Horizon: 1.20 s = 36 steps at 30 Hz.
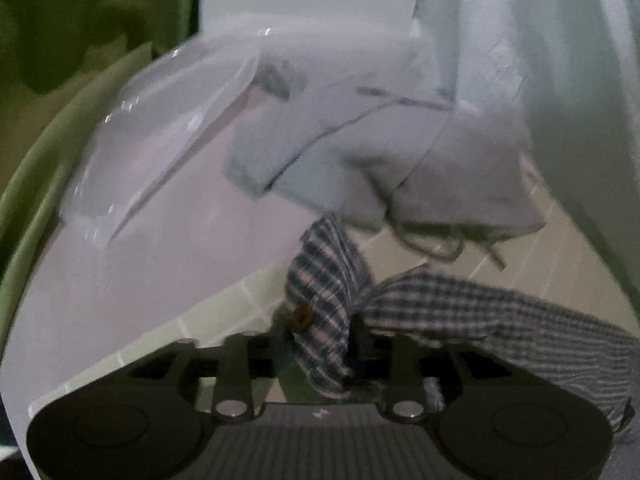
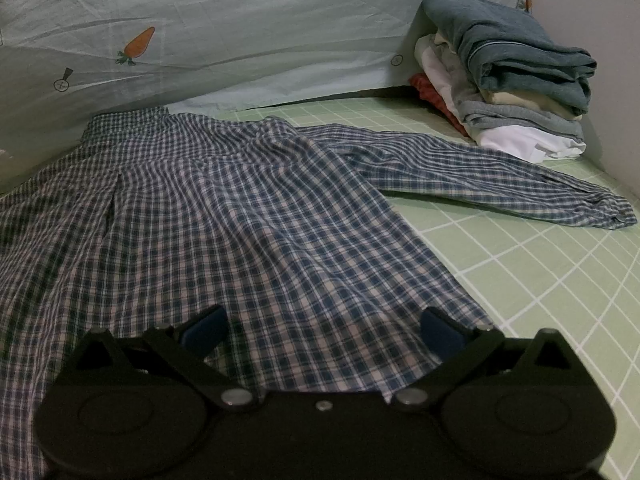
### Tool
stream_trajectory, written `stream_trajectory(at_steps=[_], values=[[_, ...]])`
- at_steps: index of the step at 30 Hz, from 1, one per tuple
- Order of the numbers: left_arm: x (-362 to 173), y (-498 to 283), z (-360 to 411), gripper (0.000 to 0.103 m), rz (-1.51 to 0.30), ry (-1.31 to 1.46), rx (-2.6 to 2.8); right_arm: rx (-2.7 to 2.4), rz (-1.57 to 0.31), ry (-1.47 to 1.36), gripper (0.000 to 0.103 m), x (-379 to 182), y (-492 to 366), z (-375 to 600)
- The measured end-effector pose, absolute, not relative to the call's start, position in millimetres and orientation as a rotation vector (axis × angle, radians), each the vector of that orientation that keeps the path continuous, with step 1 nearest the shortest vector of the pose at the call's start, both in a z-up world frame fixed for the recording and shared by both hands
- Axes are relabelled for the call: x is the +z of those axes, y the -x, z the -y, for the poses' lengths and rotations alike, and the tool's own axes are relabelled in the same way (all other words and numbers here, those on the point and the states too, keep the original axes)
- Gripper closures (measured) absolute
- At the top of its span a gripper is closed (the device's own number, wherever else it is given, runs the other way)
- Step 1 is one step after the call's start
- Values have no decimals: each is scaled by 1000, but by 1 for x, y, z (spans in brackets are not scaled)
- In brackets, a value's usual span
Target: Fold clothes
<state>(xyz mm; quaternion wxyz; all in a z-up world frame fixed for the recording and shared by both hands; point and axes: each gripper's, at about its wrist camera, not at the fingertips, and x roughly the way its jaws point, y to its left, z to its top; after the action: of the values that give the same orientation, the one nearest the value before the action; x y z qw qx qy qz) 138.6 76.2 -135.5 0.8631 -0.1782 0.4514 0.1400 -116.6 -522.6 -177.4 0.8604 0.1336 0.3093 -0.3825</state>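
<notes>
Plaid cotton, blue and white, covers most of the near bed: the checked shirt [image 2: 224, 208] lies back-up and spread on the green gridded sheet [image 2: 540, 280], collar toward the far left against the carrot-print duvet [image 2: 240, 20], one sleeve [image 2: 500, 184] stretched out flat to the right; nothing of it looks folded yet on this side, so this garment seems barely begun. A finished stack of folded clothes [image 2: 516, 76] sits at the far right against the wall, which suggests several earlier pieces are done. The right gripper [image 2: 322, 330] hovers over the near hem with its blue pads wide apart and nothing between them. In the blurred left wrist view, the left gripper [image 1: 320, 344] has a bunched cuff with a brown button [image 1: 303, 316] between its fingers; the jaws stand partly apart, and whether they press the cloth I cannot tell. Left to do, by my reading: bring both sleeves in, fold the body, and add it to the stack.
</notes>
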Motion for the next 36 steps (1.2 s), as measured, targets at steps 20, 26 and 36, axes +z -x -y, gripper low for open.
stream_trajectory(at_steps=[20,26,36], values=[[-145,-148,-61,29,-977,269,289,-533,-658,-287,0,-143,-61,516],[-149,-154,-50,18,-984,207,305,-437,-664,-203,0,-153,-162,505],[-155,-164,-40,2,-993,173,342,-416,-732,-152,0,-176,-266,510]])
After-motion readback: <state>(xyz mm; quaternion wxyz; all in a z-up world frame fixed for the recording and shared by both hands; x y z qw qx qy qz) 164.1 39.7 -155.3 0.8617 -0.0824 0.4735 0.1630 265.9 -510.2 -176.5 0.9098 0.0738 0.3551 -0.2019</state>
